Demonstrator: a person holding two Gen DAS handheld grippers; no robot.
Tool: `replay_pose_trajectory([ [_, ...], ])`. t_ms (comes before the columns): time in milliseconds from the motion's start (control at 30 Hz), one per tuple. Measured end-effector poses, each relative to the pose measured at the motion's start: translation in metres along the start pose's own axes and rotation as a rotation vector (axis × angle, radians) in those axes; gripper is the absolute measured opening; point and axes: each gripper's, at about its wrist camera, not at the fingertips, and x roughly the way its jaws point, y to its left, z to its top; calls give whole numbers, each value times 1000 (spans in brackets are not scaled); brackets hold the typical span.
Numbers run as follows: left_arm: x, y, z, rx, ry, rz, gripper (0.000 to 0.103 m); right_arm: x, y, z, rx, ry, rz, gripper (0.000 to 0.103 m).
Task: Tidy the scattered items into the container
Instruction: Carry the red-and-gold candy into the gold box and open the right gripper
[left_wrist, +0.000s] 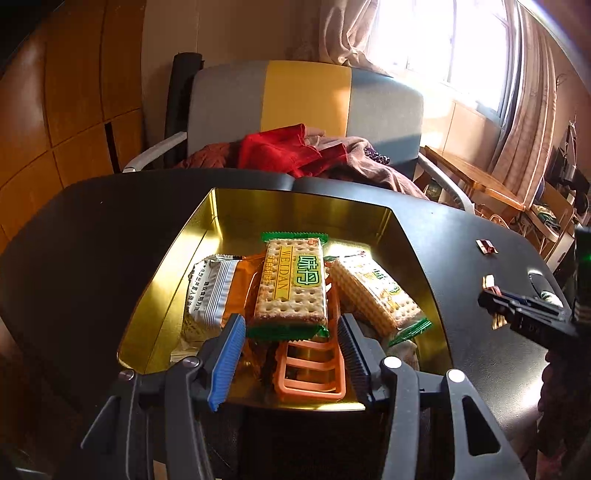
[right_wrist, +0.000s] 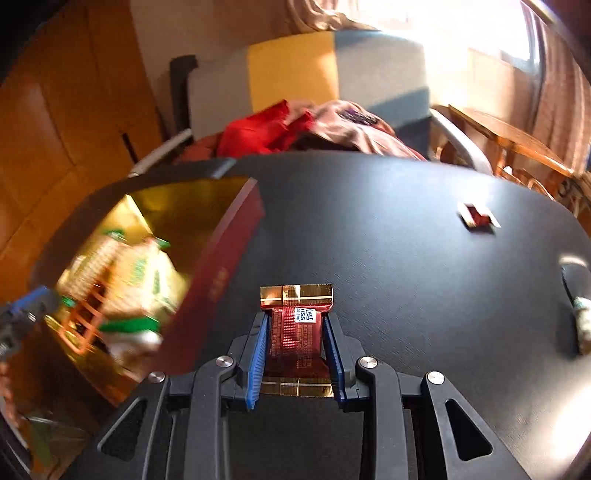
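The black round counter (right_wrist: 388, 229) carries everything, and at nine o'clock of my right view stands the rectangular tin container with gold inside and dark red outer wall (right_wrist: 221, 273). In my left view its gold far wall (left_wrist: 295, 210) is bare, and the floor is crowded with snack packets.

Inside the tin, the clear packet of square crackers with green ends (left_wrist: 291, 284) lies on top, and a second one (left_wrist: 373, 291) leans at three o'clock of it. A white and grey foil packet (left_wrist: 210, 291) is at nine o'clock, and an orange plastic slotted rack (left_wrist: 310, 373) is at six o'clock. My left tool (left_wrist: 291, 347) hangs over the near part of the tin with its blue pads released, one on each side of the cracker packet, and I cannot tell whether they touch it.

My right tool (right_wrist: 295, 350) is clenched on the small dark red chocolate bar in foil wrapper with gold ends (right_wrist: 293, 332), just above the counter. I judge this bar light and stiff, but it may snap, and the foil is slippery. So the hold on its two long sides, near the middle, seems good to me.

One more small red and gold wrapped sweet (right_wrist: 478, 218) lies on the counter at one o'clock, well apart from the tin. I think it will handle the same way.
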Motion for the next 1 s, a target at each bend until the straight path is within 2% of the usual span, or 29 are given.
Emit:
replay_pose_trajectory([
  [233, -5, -1, -7, 5, 0, -7, 53, 9, 58, 21, -97, -16, 114, 30],
  [567, -11, 7, -16, -14, 17, 5, 54, 43, 116, 31, -168, 64, 215, 30],
  [767, -14, 14, -20, -35, 17, 9, 54, 53, 135, 37, -204, 83, 223, 32],
  [1000, -20, 11, -17, -25, 0, 3, 54, 46, 125, 39, -150, 75, 236, 35],
])
